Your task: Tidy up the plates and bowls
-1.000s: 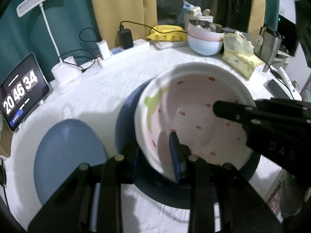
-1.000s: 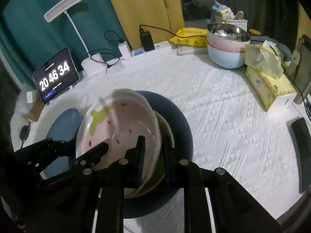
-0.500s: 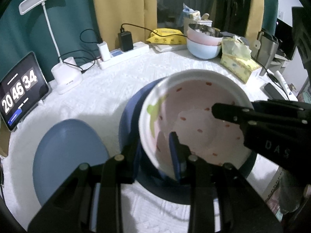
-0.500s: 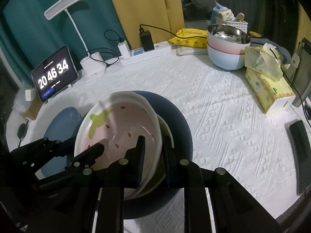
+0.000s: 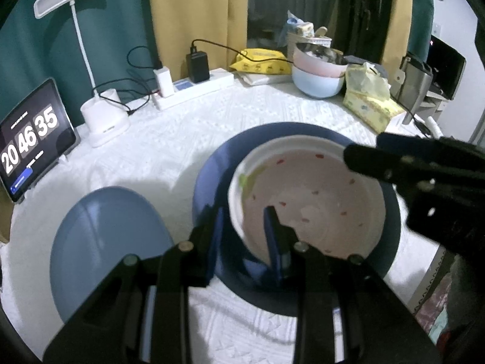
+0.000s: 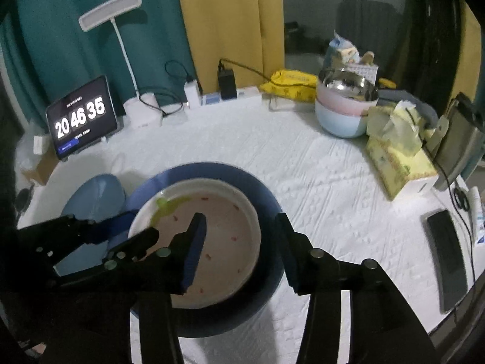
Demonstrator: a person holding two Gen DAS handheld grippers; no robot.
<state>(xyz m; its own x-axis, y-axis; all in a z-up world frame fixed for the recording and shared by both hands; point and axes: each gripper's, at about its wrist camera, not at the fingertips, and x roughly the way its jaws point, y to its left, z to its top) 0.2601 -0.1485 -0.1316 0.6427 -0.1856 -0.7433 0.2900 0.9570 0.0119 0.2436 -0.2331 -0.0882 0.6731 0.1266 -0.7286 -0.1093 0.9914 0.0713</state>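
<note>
Right wrist view, right tool (image 6: 239,236) just opening, astride pink bowl (image 6: 224,236) rim, left tool (image 5: 242,227) gripping rim.

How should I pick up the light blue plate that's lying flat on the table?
Take the light blue plate by its rim on the left side, away from the dark blue plate. It lies flat on the cloth, so come in low from that open side, one finger under the edge, one on top.
</note>
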